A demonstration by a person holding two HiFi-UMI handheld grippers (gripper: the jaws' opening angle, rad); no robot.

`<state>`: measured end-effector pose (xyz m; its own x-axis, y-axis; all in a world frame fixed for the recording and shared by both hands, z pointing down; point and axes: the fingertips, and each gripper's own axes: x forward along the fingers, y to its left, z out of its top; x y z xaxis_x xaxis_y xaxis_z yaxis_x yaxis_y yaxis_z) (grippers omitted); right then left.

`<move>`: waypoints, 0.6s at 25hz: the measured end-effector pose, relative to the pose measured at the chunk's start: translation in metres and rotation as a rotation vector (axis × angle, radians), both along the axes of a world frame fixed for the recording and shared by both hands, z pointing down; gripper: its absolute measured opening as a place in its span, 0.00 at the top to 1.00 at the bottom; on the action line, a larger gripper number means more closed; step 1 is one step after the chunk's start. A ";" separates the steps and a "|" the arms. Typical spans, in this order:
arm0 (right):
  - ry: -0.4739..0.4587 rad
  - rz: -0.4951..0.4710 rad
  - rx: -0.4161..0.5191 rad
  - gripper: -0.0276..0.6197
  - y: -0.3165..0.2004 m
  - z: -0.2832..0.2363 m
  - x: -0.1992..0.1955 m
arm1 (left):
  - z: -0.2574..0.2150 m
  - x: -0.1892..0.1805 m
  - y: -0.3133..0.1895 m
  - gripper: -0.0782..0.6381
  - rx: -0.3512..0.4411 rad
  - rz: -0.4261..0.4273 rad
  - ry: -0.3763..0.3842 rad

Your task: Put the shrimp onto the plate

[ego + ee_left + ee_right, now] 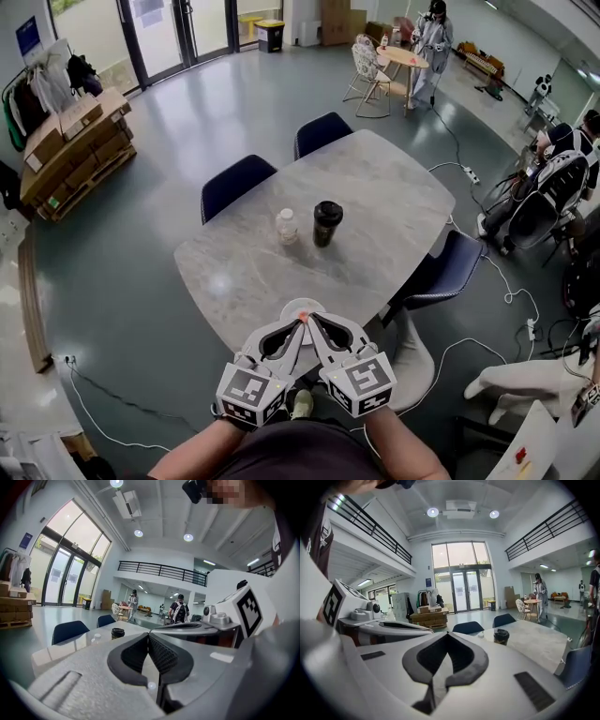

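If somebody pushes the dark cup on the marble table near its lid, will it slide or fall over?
The dark cup is tall with a narrower base, so a push near the lid would probably tip it. A low push would likely slide it, since the table looks smooth. It seems a lidded takeaway cup, probably light; its fill is hidden.

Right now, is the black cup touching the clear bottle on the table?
Apart. The head view shows a strip of bare tabletop between the black cup and the bottle, which stand side by side.
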<state>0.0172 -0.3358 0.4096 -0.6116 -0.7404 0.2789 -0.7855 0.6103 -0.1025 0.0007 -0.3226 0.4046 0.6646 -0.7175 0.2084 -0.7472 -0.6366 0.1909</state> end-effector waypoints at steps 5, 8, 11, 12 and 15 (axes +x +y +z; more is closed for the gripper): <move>-0.026 0.023 0.077 0.96 0.010 -0.033 0.007 | -0.032 0.001 0.010 0.88 0.052 -0.009 0.015; -0.045 0.023 0.117 0.96 0.013 -0.051 0.004 | -0.051 -0.001 0.012 0.88 0.090 -0.009 0.021; -0.062 0.017 0.139 0.96 0.014 -0.060 -0.001 | -0.062 -0.005 0.014 0.88 0.128 -0.016 0.018; -0.065 0.016 0.145 0.96 0.014 -0.062 -0.002 | -0.065 -0.007 0.014 0.88 0.138 -0.021 0.017; -0.071 0.013 0.159 0.96 0.016 -0.068 -0.002 | -0.072 -0.008 0.015 0.88 0.161 -0.032 0.017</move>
<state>0.0153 -0.3198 0.3416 -0.6153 -0.7800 0.1142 -0.7880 0.6127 -0.0606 -0.0077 -0.3073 0.3331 0.6437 -0.7613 0.0781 -0.7648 -0.6363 0.1011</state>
